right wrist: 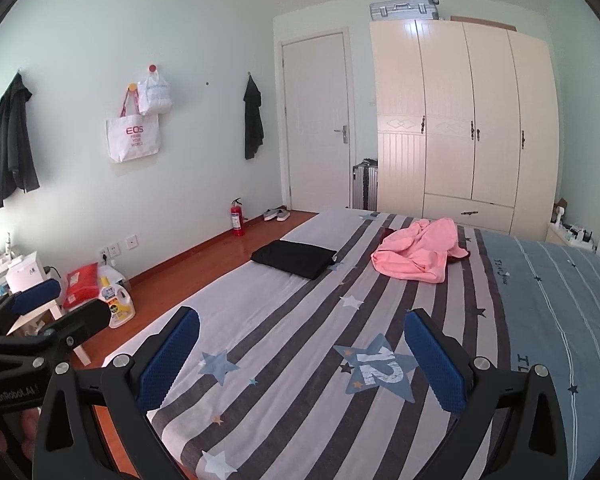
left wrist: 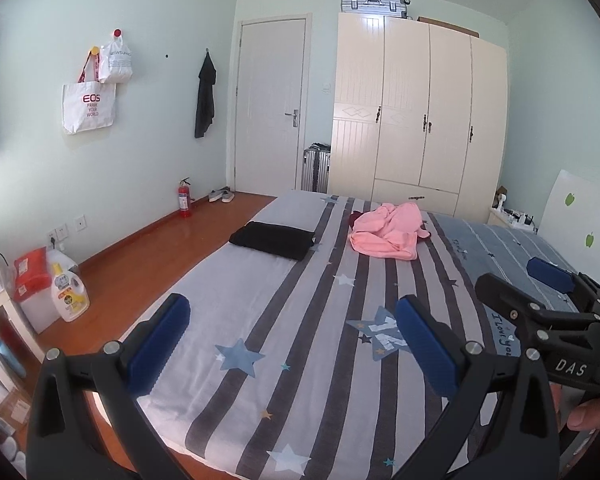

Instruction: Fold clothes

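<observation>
The crumpled pink fabric garment lies unfolded on the striped, star-printed bedsheet, in the upper centre-right of the left wrist frame and at a similar position in the right wrist frame. Its bunched mass has no clear heading; its longer extent runs roughly from lower left to upper right of each frame. A small dark red item shows at the garment's right edge, mostly covered. The folded black fabric garment lies flat on the sheet to the left of the pink one, well apart from it, with its long axis running from upper left to lower right of the frame. The left gripper occupies the lower part of the left wrist frame; its two blue-padded fingers stand wide apart, with only bare sheet visible between them, and they touch nothing. The right gripper fills the lower part of the right wrist frame in the same condition: jaws spread wide, nothing held, nothing touched. Both grippers are above the near end of the bed, well apart from both garments. Each gripper appears at the edge of the other's view, the right one at the right edge of the left wrist frame. A cream four-door wardrobe stands beyond the bed, upper right of frame.
</observation>
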